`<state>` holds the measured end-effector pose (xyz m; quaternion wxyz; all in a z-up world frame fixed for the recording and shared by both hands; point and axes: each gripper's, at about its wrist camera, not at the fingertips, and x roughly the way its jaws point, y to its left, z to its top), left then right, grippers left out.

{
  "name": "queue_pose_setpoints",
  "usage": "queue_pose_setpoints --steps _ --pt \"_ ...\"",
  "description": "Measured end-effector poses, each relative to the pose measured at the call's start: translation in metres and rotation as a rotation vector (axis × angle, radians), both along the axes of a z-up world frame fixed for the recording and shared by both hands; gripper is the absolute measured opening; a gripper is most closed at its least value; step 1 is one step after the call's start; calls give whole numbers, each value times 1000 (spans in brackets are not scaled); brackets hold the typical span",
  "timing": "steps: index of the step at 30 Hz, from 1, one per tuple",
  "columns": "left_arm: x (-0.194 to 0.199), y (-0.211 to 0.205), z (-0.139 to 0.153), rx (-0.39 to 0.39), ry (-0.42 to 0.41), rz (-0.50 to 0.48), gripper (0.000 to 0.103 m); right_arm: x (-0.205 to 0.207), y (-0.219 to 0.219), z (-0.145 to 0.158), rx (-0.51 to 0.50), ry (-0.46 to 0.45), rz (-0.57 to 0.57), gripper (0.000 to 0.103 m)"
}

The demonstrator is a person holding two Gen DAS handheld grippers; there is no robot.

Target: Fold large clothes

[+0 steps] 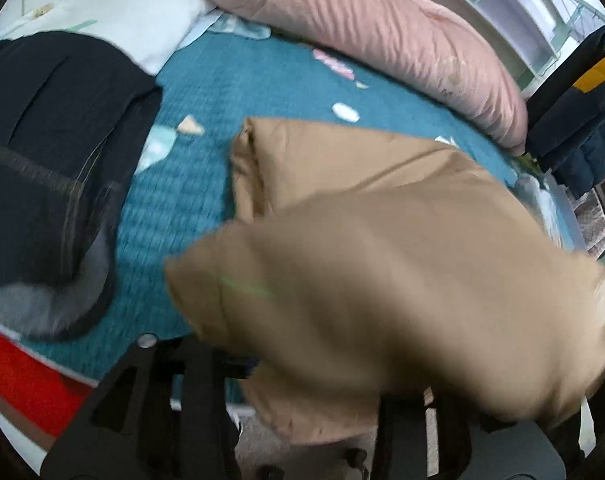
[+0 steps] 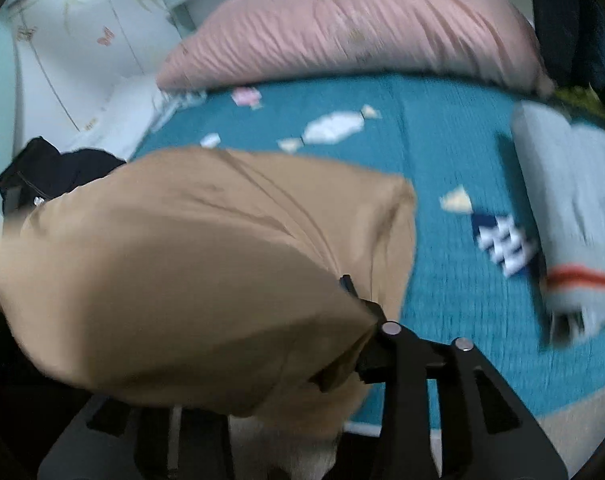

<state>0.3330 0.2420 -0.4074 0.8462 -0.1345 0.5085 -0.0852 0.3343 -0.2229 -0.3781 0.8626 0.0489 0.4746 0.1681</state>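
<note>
Your right claw [image 2: 366, 312] and left claw [image 1: 302, 360] carry the tan garment [image 1: 382, 272] over the bed [image 1: 206, 80] to fold it, but cloth hides whether either grips.

No text, label or number can be read anywhere.

Garment [image 1: 342, 184] on bedspread [image 1: 230, 80], pillow [image 1: 374, 36] behind (jacket [image 1: 50, 128] left).

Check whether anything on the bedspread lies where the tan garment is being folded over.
Nothing visible does. The tan garment lies on bare teal bedspread; the dark clothes lie to its left, and the folded grey cloth lies apart on the right.
</note>
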Motion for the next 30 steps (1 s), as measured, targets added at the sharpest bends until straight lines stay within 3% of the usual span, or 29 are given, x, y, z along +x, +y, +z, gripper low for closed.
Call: queue_pose_setpoints --steps 3,4,7,10,13,17,20,23,25,26,27,29,30 --pt "-13 7 1 80 28 43 77 -19 2 -1 -56 18 -6 45" --pt "-17 12 -1 102 42 64 81 -21 3 -1 -73 28 -9 49" --pt "-31 26 -7 122 116 102 81 -35 -2 -6 -116 93 -31 53" --pt "-47 43 -4 162 135 181 81 -49 -14 -7 -150 128 -68 55" --pt "-61 55 12 160 84 242 81 -58 -35 2 -160 140 -136 56" --pt "-64 49 50 192 -28 269 81 -64 -48 28 -127 92 -207 56" --pt "-52 24 73 162 -98 216 84 -55 -33 51 -33 30 -202 56" --pt "-38 -5 89 158 -174 184 85 -35 2 49 35 48 -153 56" --pt "-27 -21 86 122 -178 144 90 -23 24 36 39 82 -104 43" --pt "-22 -31 80 99 -155 112 90 -17 34 28 39 95 -87 25" --pt "-16 -40 71 89 -131 87 90 -9 44 14 34 137 -73 14" --pt "-7 -54 45 125 -63 64 90 2 52 -7 20 191 -66 0" --pt "-3 -59 26 141 -18 64 90 8 53 -19 -38 217 -77 0"
